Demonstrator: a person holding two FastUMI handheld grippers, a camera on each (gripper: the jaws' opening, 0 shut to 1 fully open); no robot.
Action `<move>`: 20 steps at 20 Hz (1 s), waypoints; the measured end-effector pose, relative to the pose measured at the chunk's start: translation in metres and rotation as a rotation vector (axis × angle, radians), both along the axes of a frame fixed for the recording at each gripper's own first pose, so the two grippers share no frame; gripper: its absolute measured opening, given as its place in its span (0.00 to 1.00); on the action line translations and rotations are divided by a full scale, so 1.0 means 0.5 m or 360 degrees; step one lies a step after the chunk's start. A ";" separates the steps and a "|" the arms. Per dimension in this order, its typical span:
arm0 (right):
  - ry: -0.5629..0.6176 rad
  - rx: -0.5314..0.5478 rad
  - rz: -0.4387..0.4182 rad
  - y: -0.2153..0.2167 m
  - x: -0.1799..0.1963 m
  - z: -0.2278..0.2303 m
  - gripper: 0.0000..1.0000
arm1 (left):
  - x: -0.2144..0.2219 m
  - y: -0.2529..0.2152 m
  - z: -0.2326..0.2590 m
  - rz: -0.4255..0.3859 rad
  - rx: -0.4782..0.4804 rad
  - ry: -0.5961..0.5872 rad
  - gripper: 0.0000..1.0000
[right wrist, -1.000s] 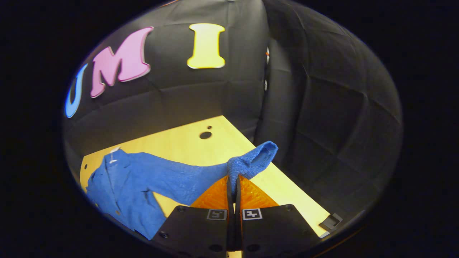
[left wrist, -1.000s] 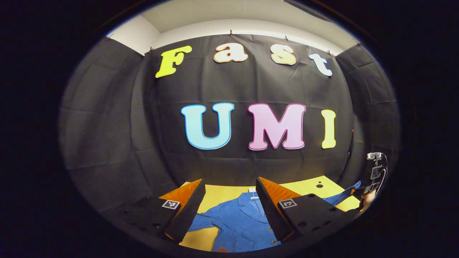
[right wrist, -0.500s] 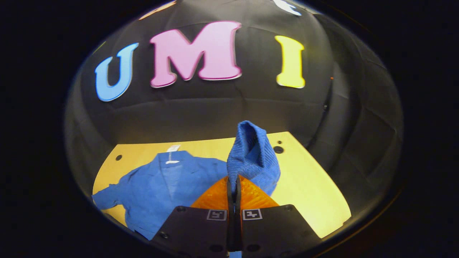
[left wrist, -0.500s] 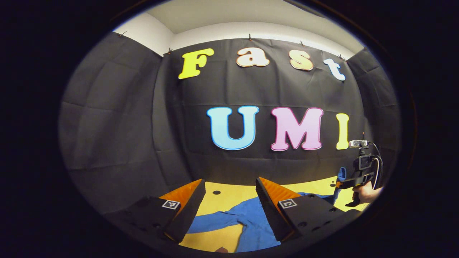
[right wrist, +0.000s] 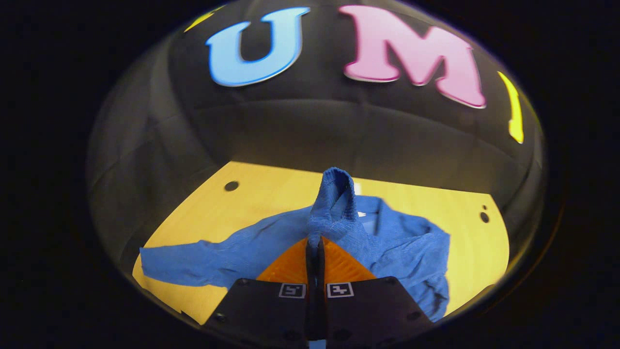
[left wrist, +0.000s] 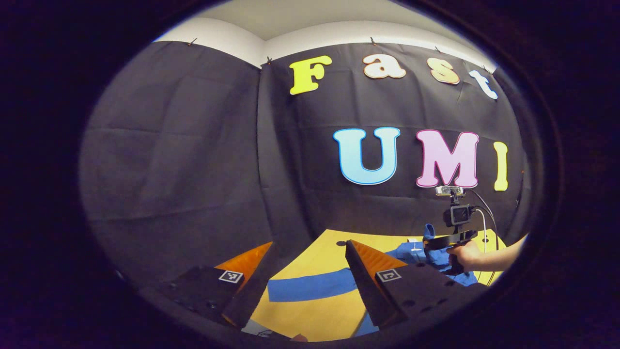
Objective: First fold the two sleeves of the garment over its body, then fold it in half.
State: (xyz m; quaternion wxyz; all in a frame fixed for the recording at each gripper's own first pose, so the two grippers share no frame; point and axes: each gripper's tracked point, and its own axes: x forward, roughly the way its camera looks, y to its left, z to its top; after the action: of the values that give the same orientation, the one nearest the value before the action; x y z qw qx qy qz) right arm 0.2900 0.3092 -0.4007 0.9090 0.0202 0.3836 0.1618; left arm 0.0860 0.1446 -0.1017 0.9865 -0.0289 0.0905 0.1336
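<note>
A blue long-sleeved garment (right wrist: 407,242) lies on the yellow table (right wrist: 252,198), collar toward the wall. My right gripper (right wrist: 315,248) is shut on one sleeve's cuff (right wrist: 334,203), which stands up above the garment's body. The other sleeve (right wrist: 193,259) stretches flat to the left. In the left gripper view that flat sleeve (left wrist: 310,288) lies across the gap below my left gripper (left wrist: 310,274), which is open and holds nothing. Farther right a hand (left wrist: 465,254) holds the right gripper (left wrist: 433,241) over the garment (left wrist: 411,253).
The table has small round holes (right wrist: 231,185) near its far corners, one more at the right (right wrist: 484,217). Black cloth walls close off the back and sides. Bare yellow tabletop (left wrist: 310,317) lies in front of the flat sleeve.
My right gripper has carried the cuff from the table's right side leftward over the garment's body. My left gripper has swung left, so the flat sleeve now lies between its fingers.
</note>
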 end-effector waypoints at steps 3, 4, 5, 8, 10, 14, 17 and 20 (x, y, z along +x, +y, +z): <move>0.0164 -0.0031 0.0134 0.098 -0.018 -0.102 0.02 | -0.038 0.034 -0.015 0.0118 0.0006 0.0053 0.82; 0.0208 -0.0034 0.0158 0.118 -0.021 -0.126 0.02 | -0.050 0.040 -0.017 0.0149 0.0008 0.0066 0.82; 0.0243 -0.0058 0.0187 0.128 -0.030 -0.150 0.02 | -0.059 0.043 -0.016 0.0167 0.0011 0.0071 0.82; 0.0340 -0.0054 0.0277 0.146 -0.059 -0.173 0.00 | -0.071 0.052 -0.015 0.0205 0.0033 0.0091 0.83; 0.0429 0.0090 0.0349 0.178 -0.092 -0.168 0.27 | -0.073 0.050 -0.021 0.0214 0.0026 0.0104 0.82; 0.0312 0.0218 0.0481 0.222 -0.095 -0.122 0.86 | -0.054 0.030 -0.026 0.0169 -0.0038 0.0095 0.82; 0.0212 0.0291 0.0476 0.218 -0.088 -0.059 0.97 | -0.038 0.038 -0.041 0.0171 -0.0091 0.0103 0.82; 0.0016 0.0333 0.0429 0.193 -0.056 0.037 0.97 | -0.025 0.048 -0.045 0.0180 -0.0157 0.0085 0.82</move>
State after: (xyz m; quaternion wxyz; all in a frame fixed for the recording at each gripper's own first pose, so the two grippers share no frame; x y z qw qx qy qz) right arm 0.2623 0.4059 -0.3824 0.8700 0.0638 0.3684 0.3213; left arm 0.0733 0.1688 -0.1243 0.9719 -0.0789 0.1216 0.1853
